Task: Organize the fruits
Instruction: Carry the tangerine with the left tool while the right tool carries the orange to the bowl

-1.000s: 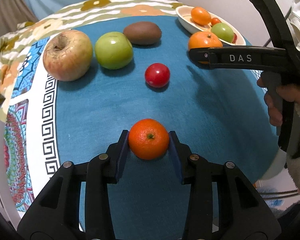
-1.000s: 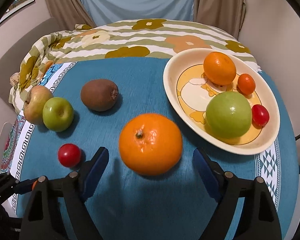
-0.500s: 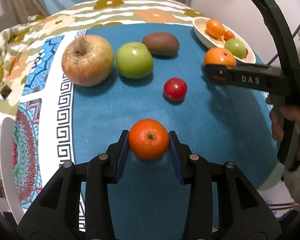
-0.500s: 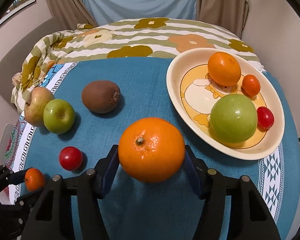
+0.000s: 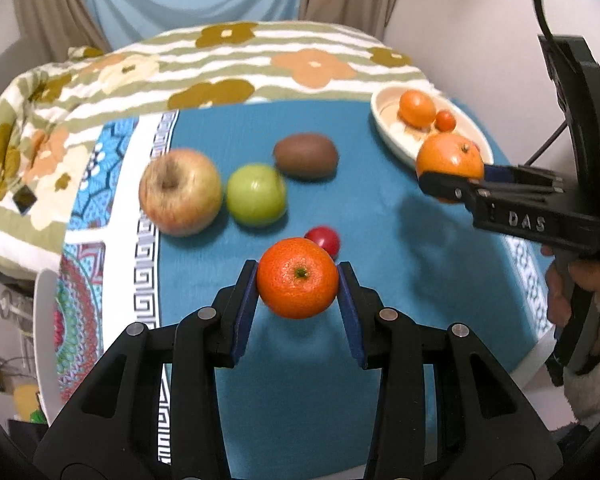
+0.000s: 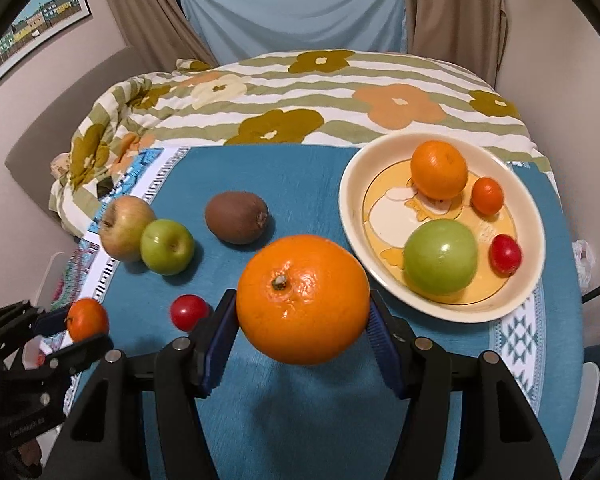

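My left gripper [image 5: 298, 284] is shut on a small mandarin [image 5: 297, 278] and holds it above the teal cloth; it also shows in the right wrist view [image 6: 87, 319]. My right gripper [image 6: 302, 320] is shut on a large orange [image 6: 302, 298], lifted off the cloth just left of the cream bowl [image 6: 350, 216]; the orange also shows in the left wrist view [image 5: 449, 159]. The bowl holds an orange [image 6: 439, 169], a small mandarin [image 6: 487, 195], a green apple [image 6: 440, 256] and a cherry tomato [image 6: 505, 253].
On the teal cloth [image 6: 312, 172] lie a reddish apple [image 6: 125, 227], a green apple [image 6: 167, 246], a kiwi [image 6: 236, 217] and a cherry tomato [image 6: 188, 312]. A flowered blanket [image 6: 320, 92] covers the far side. The person's hand [image 5: 580, 300] holds the right tool.
My right gripper closed on the large orange and lifted it. My left gripper raised the small mandarin off the cloth.
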Demonstrator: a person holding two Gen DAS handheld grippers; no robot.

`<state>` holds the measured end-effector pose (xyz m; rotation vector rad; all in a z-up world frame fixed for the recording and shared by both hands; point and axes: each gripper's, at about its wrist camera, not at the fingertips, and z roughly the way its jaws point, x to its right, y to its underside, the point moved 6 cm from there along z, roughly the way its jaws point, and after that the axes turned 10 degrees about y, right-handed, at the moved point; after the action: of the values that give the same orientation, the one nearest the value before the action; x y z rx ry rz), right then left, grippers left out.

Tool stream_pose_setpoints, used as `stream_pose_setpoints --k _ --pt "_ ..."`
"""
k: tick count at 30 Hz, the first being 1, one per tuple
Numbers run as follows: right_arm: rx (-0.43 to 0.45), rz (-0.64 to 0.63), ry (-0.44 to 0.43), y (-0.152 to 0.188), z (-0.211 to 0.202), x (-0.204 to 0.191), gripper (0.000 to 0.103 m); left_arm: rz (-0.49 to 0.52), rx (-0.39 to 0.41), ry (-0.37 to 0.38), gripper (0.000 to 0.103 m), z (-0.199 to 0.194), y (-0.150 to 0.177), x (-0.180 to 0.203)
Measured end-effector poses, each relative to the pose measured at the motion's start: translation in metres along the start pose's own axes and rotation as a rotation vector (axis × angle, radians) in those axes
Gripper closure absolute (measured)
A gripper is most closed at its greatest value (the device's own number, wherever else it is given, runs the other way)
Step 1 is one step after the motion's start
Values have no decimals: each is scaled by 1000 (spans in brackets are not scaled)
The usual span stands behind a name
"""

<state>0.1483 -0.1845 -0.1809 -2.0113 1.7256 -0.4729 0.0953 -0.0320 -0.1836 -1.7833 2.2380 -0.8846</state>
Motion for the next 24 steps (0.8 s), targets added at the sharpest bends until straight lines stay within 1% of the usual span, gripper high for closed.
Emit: stream_pose_setpoints --k 6,12,19,24 --pt "26 -5 -6 -13 -27 25 45 26 51 0 60 -9 -35 29" --pt "43 -5 0 -26 -39 59 45 45 82 8 60 -5 -67 58" --pt "55 5 7 -40 -40 97 45 57 94 10 60 19 -103 83" --pt "44 12 -1 -49 -28 122 45 61 84 9 60 44 -123 93"
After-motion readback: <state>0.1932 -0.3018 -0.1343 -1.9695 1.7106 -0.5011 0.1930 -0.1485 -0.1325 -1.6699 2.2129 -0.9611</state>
